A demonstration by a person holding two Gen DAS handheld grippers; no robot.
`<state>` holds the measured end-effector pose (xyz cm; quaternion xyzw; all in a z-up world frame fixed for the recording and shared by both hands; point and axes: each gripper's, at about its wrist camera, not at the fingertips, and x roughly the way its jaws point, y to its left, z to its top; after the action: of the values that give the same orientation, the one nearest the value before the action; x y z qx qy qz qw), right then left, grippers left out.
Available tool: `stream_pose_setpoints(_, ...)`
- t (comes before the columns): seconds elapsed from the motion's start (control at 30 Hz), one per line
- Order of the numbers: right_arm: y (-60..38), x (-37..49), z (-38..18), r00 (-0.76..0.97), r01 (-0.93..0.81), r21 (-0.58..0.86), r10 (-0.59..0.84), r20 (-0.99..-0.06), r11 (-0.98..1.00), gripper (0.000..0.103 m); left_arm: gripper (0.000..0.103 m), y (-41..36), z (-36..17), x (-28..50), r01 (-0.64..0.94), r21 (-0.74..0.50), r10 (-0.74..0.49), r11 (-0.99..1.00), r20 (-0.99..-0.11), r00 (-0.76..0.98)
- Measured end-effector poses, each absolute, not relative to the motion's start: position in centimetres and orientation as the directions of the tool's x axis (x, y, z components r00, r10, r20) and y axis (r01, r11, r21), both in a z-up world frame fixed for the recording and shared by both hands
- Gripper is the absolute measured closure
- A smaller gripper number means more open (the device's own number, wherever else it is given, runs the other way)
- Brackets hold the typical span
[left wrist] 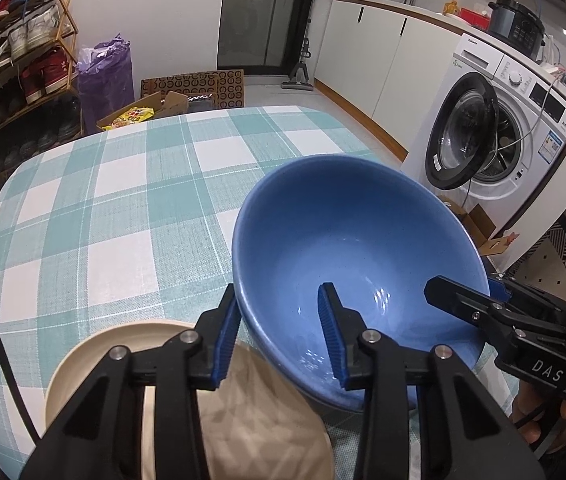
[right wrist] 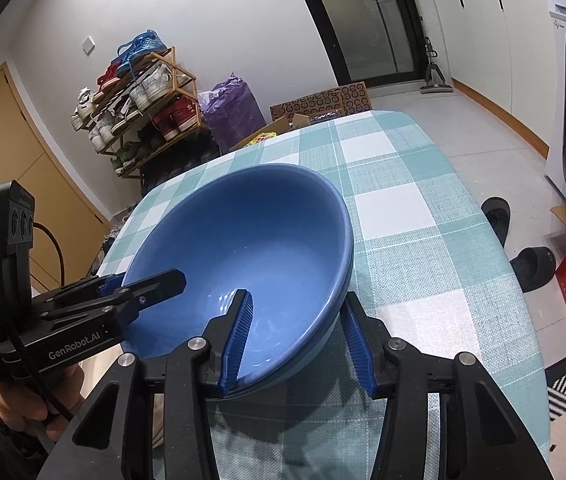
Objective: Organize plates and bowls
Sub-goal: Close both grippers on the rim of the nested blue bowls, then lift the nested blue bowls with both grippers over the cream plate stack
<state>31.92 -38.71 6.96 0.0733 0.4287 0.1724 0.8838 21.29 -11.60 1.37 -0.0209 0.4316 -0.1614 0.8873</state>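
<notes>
A big blue bowl [left wrist: 347, 240] [right wrist: 251, 240] hangs tilted above the checked table. My left gripper [left wrist: 279, 332] straddles its left rim, one finger outside, one inside, jaws wide with gaps to the wall. My right gripper [right wrist: 295, 336] straddles the right rim the same way. Each gripper shows in the other's view: the right gripper [left wrist: 463, 300] at the bowl's right rim, the left gripper [right wrist: 139, 288] at its left rim. A beige plate [left wrist: 95, 360] lies on the table under my left gripper, partly under the bowl.
The teal and white checked tablecloth [left wrist: 123, 200] covers the table, whose far and right edges drop to the floor. A washing machine [left wrist: 503, 128] with its door open stands at right. A shoe rack [right wrist: 143, 108] and cardboard boxes [left wrist: 195, 88] stand beyond the table.
</notes>
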Motion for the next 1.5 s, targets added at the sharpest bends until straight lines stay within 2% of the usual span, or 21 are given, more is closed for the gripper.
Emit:
stream_pose_setpoints(0.93, -38.3, 28.8, 11.4, 0.654, -0.287, 0.244, 0.376, -0.657, 0.926, 0.056, 0.066, -10.8, 4.8, 18.8, 0.253, -0.163, -0.292, 0.954, -0.7, 0.652)
stream_pose_setpoints(1.5, -35.2, 26.5, 13.2, 0.655, -0.371, 0.212, 0.417, -0.63, 0.904, 0.056, 0.066, -7.4, 5.8, 16.1, 0.185, -0.166, -0.248, 0.969, -0.679, 0.691)
